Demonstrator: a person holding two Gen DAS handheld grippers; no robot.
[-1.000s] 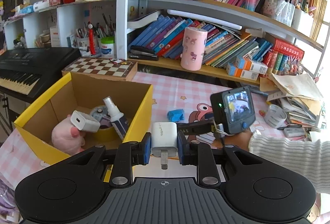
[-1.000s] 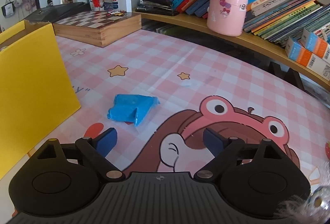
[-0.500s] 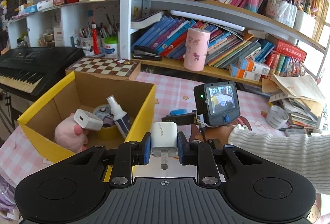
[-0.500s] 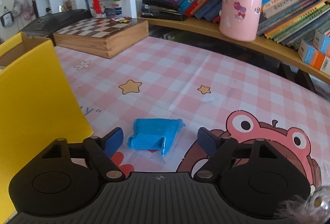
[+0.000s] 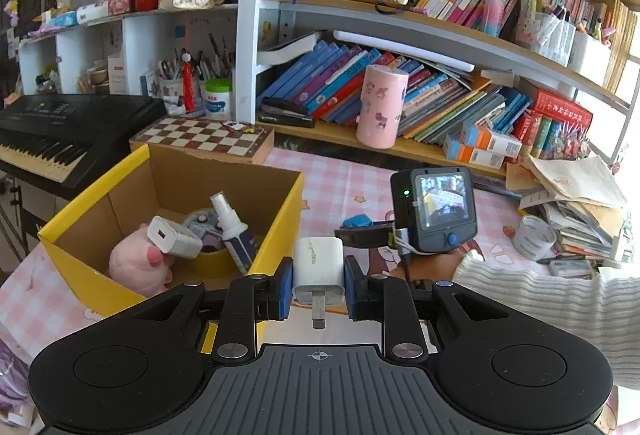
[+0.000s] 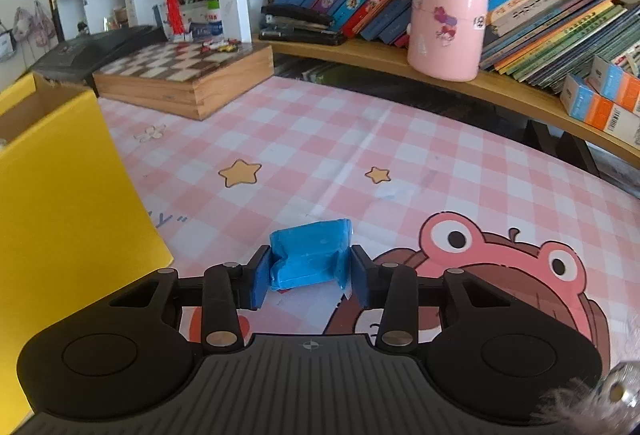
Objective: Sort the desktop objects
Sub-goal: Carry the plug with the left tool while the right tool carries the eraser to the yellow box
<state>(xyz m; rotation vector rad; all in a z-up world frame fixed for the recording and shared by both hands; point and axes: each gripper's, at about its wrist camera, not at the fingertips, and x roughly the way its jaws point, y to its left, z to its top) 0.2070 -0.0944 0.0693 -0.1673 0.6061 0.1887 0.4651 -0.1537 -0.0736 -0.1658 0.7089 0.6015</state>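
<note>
My left gripper (image 5: 318, 285) is shut on a white charger plug (image 5: 319, 269), held near the right wall of the yellow cardboard box (image 5: 280, 231). The box holds a pink plush (image 5: 136, 267), another white charger (image 5: 174, 241), a spray bottle (image 5: 234, 231) and a tape roll. My right gripper (image 6: 308, 277) has closed around a blue packet (image 6: 310, 255) on the pink checked table; its pads touch the packet's sides. The right gripper also shows in the left wrist view (image 5: 360, 233) with the blue packet (image 5: 357, 221) at its tip.
A chessboard box (image 6: 184, 75) lies at the back left, and a pink canister (image 6: 446, 3) stands on the low shelf with books. The yellow box wall (image 6: 60, 203) stands left of the right gripper. A keyboard (image 5: 52, 131) and paper piles (image 5: 576, 195) flank the table.
The right gripper moved forward over the blue packet and its jaws closed on it. The left gripper stayed shut on the white charger and rose slightly beside the box.
</note>
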